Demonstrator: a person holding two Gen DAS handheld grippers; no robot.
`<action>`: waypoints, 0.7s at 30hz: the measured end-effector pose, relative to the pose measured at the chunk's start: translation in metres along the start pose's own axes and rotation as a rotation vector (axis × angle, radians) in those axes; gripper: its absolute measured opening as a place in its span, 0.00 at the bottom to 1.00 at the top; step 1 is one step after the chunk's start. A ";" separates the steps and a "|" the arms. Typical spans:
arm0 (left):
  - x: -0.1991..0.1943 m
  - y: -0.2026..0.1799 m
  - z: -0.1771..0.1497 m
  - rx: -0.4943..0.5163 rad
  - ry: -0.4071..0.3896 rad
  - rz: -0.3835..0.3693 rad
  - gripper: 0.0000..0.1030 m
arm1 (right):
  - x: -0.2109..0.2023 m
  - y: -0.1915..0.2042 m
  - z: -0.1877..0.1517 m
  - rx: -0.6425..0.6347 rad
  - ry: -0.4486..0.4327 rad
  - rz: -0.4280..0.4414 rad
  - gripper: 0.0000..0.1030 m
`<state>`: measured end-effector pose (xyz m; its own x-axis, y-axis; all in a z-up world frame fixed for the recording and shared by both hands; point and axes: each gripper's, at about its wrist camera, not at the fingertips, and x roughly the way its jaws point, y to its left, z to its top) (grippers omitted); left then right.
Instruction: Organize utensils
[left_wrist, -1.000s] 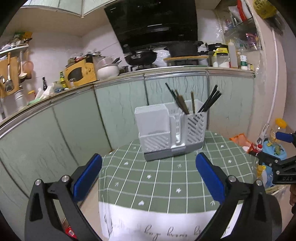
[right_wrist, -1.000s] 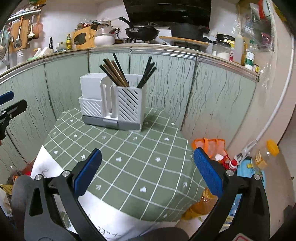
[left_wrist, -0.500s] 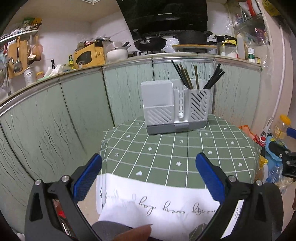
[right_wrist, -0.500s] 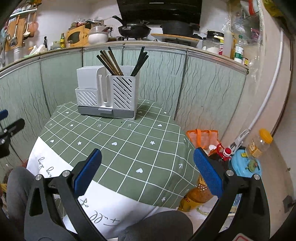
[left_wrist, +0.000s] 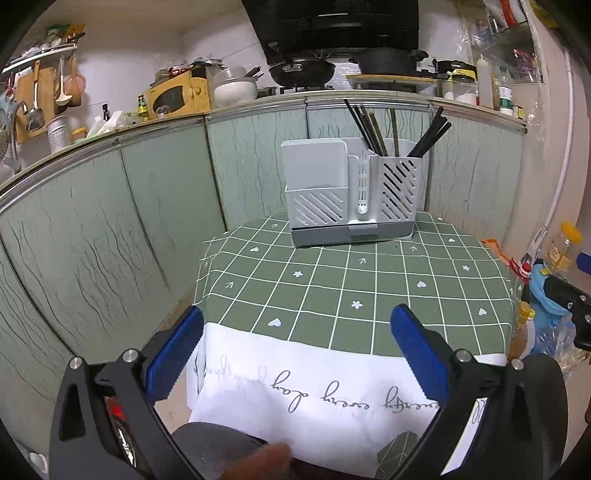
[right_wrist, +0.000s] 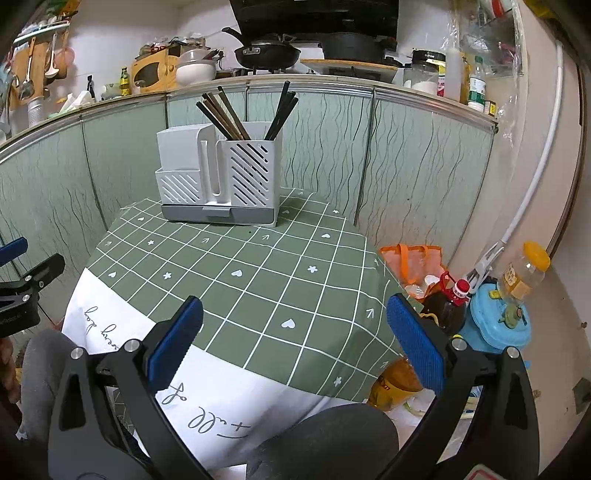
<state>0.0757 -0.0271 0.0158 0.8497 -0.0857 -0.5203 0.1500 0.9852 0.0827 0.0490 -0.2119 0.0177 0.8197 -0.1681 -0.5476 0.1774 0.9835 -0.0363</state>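
A white slotted utensil holder (left_wrist: 352, 194) stands at the far edge of a small table covered by a green checked tablecloth (left_wrist: 332, 288), backed close to the cabinet doors — out of the way, leaving the near cloth bare. 2 bundles of chopsticks stand in its right-hand compartment: brown ones (right_wrist: 221, 112) leaning left and black ones (right_wrist: 282, 109) leaning right, likely sorted by colour so each set stays together. The taller left section looks closed from here; what it holds, if anything, cannot be told.

The left gripper (left_wrist: 295, 345) is spread wide and holds nothing, hanging over the near hem of the cloth, well apart from the holder. The right gripper (right_wrist: 293, 338) is likewise wide open and empty — held low near the person's grey-clad knees (right_wrist: 325, 439). With no loose utensils on the table, the organizing appears done.
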 end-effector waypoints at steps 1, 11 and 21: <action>0.000 0.001 0.000 -0.007 0.002 0.004 0.96 | 0.000 0.001 0.000 0.000 0.002 0.001 0.93; -0.001 0.004 0.000 -0.027 0.003 0.007 0.96 | 0.003 0.004 -0.003 0.001 0.007 0.005 0.93; -0.002 0.004 0.000 -0.033 -0.004 0.001 0.96 | 0.001 0.006 -0.004 0.002 0.005 0.011 0.93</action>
<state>0.0744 -0.0228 0.0174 0.8521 -0.0854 -0.5164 0.1327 0.9896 0.0553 0.0481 -0.2055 0.0134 0.8185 -0.1571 -0.5525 0.1695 0.9851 -0.0291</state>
